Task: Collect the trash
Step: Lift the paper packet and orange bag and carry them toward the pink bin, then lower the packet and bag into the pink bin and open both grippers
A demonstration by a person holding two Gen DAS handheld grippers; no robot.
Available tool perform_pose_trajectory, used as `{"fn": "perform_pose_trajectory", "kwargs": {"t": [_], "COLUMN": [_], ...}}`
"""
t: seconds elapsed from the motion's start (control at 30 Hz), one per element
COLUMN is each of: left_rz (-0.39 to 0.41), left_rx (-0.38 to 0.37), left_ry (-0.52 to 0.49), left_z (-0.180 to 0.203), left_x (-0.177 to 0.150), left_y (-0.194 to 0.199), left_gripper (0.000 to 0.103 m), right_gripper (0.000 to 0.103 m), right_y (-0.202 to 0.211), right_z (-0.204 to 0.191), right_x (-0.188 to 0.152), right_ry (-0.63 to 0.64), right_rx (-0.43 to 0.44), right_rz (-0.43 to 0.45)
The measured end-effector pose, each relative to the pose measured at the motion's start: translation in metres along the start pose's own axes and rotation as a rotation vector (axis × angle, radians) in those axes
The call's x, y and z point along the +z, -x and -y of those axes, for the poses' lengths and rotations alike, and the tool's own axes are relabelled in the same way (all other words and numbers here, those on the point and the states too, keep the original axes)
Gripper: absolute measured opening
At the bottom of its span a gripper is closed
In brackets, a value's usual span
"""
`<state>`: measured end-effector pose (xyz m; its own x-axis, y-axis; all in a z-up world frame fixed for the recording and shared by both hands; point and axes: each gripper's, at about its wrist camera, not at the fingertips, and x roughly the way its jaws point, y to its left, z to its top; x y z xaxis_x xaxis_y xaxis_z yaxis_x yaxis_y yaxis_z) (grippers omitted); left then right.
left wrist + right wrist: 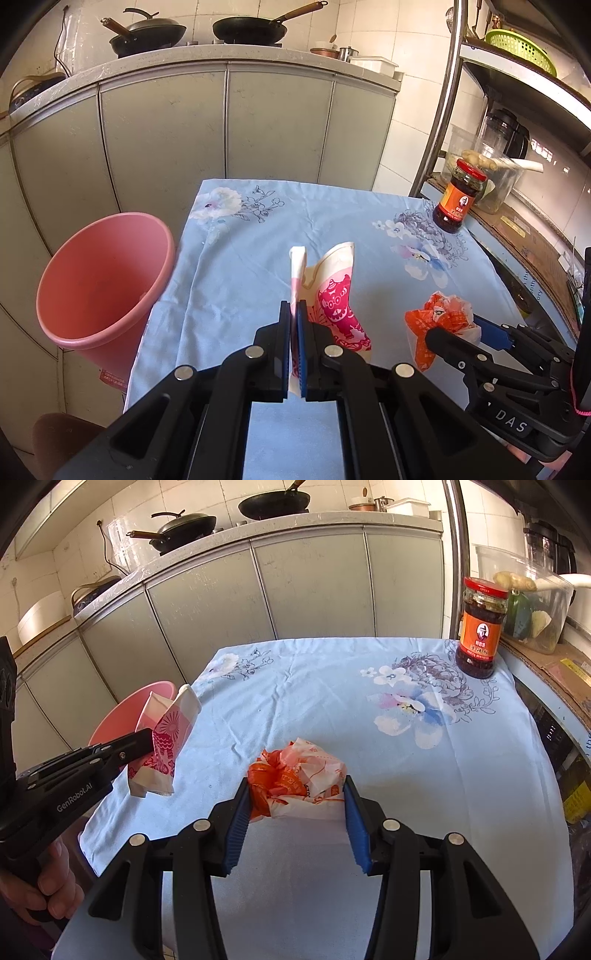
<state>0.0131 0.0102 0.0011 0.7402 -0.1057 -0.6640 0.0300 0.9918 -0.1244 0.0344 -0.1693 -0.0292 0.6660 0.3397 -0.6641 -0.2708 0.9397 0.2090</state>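
Tablecloth [314,686] mid-area: left claw [294,314] pinches paper bag [338,295], right claw [295,797] straddles crumpled wrapper [299,775].

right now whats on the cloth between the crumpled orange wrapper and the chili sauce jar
Nothing: in the right wrist view only bare floral tablecloth stretches from the crumpled orange wrapper to the chili sauce jar.

I read the tablecloth [314,686] as matt woven cloth, creased, with a printed floral pattern. Pink bucket [103,280]: smooth plastic, dull sheen. Paper bag [338,291]: thin printed paper, matt, folded. Crumpled wrapper [299,779]: crinkled, slightly glossy. Sauce jar [480,627]: shiny glass, paper label. Cabinet doors [221,122]: smooth, scuffed.
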Motion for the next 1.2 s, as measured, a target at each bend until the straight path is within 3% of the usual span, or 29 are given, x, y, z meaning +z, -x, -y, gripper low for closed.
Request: {"fn": "perform_pose_trajectory", "kwargs": {"t": [0.83, 1.2], "left_rz": [0.055, 0.161], "left_rx": [0.004, 0.067], "left_ry": [0.014, 0.052], "left_z": [-0.007, -0.032], "left_x": [0.001, 0.016], "left_y": [0.018, 0.038], "left_gripper": [0.003, 0.003], "right_gripper": [0.048, 0.048], "right_y": [0.011, 0.009], "right_z": [-0.017, -0.056], "right_x": [0.006, 0.043], "right_ry": [0.042, 0.129], "right_rx": [-0.008, 0.055], "right_rz": [0.054, 0.151]}}
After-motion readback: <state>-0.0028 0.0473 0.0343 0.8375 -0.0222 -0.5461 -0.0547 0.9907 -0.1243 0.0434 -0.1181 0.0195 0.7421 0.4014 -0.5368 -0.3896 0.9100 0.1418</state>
